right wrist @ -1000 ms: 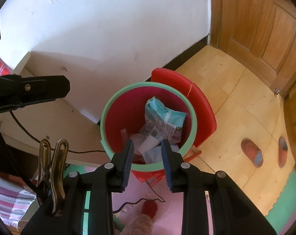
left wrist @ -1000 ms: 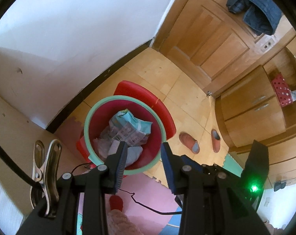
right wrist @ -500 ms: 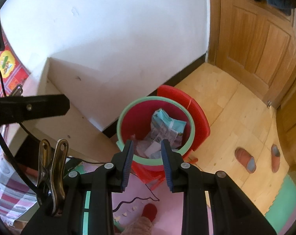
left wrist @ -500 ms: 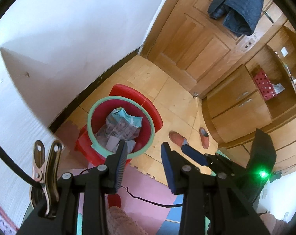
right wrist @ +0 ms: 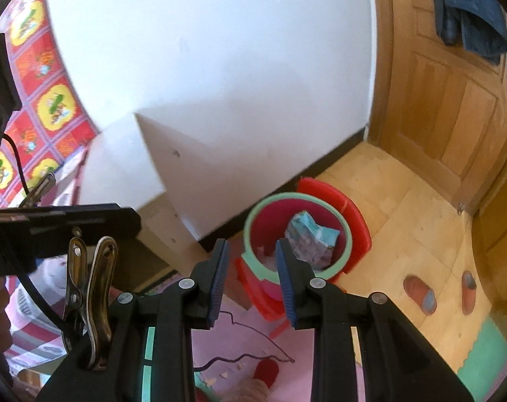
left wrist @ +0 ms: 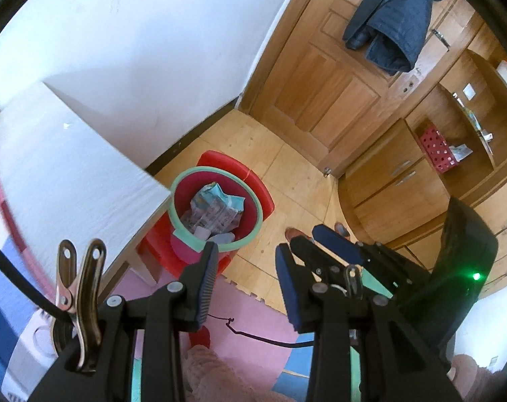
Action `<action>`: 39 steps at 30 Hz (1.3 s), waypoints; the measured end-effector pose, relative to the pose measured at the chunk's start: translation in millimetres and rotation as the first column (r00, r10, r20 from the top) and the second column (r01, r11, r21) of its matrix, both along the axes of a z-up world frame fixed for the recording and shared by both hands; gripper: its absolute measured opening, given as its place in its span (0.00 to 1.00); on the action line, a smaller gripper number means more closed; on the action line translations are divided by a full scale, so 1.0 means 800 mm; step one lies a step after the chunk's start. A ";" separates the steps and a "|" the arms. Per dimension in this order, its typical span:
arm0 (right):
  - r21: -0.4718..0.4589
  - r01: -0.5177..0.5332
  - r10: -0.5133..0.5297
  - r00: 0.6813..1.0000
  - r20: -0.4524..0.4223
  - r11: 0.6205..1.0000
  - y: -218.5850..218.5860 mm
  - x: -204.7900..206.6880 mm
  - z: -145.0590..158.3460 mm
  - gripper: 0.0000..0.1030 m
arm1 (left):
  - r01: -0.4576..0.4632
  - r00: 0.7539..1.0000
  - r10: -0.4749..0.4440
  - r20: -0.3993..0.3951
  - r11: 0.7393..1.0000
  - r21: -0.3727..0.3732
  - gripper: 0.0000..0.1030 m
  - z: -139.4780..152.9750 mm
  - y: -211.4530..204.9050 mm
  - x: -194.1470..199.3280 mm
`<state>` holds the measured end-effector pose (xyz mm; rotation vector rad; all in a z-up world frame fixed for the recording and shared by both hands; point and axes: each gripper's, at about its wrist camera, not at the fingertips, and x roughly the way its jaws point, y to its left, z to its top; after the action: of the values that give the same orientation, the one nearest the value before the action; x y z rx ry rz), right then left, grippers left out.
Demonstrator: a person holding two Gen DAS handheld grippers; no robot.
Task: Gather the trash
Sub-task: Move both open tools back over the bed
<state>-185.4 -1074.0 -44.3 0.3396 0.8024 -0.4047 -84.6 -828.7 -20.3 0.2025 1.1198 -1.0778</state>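
Observation:
A red bin with a green rim (left wrist: pixel 259 216) stands on the wood floor by the wall. Inside it lies a crumpled blue and white packet (left wrist: pixel 216 204) on top of other paper scraps. My left gripper (left wrist: pixel 246 254) hangs high above and on the near side of the bin, open, with nothing between its blue pads. The right gripper (left wrist: pixel 307 238) shows just to its right. In the right wrist view the bin rim (right wrist: pixel 297 196) and packet (right wrist: pixel 312 238) sit beyond my right gripper (right wrist: pixel 250 251), which is open and holds nothing.
A white table (left wrist: pixel 69 174) juts out left of the bin. A red stool (left wrist: pixel 233 167) sits behind it. Two slippers (right wrist: pixel 421 293) lie on the floor to the right. A wooden door (left wrist: pixel 337 83) with a dark jacket (left wrist: pixel 394 23), a cabinet (left wrist: pixel 404 184) and a black cable (left wrist: pixel 253 335) on pink mats surround them.
Both grippers have risen and drawn back from the bin, which now looks smaller and farther off. More of the table and door shows. The jaws stand the same.

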 end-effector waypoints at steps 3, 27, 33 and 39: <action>-0.014 -0.020 0.020 1.000 0.020 1.000 0.022 -0.001 0.017 0.29 | -0.018 1.000 0.018 0.000 1.000 -0.015 0.36 0.016 0.028 -0.001; -0.055 -0.312 0.317 0.939 0.137 0.948 0.241 0.029 0.102 0.29 | -0.364 0.929 0.366 0.059 0.930 -0.040 0.36 0.078 0.294 0.036; -0.037 -0.398 0.399 0.902 0.163 0.916 0.297 0.051 0.110 0.29 | -0.467 0.879 0.469 0.085 0.883 -0.039 0.36 0.090 0.365 0.049; -0.021 -0.483 0.478 0.859 0.180 0.875 0.354 0.084 0.117 0.29 | -0.574 0.813 0.574 0.095 0.818 -0.032 0.36 0.099 0.432 0.066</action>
<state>-118.0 -791.1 49.3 0.1838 0.6849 0.1083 -31.7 -483.3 58.8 -0.0874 0.9954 -0.5155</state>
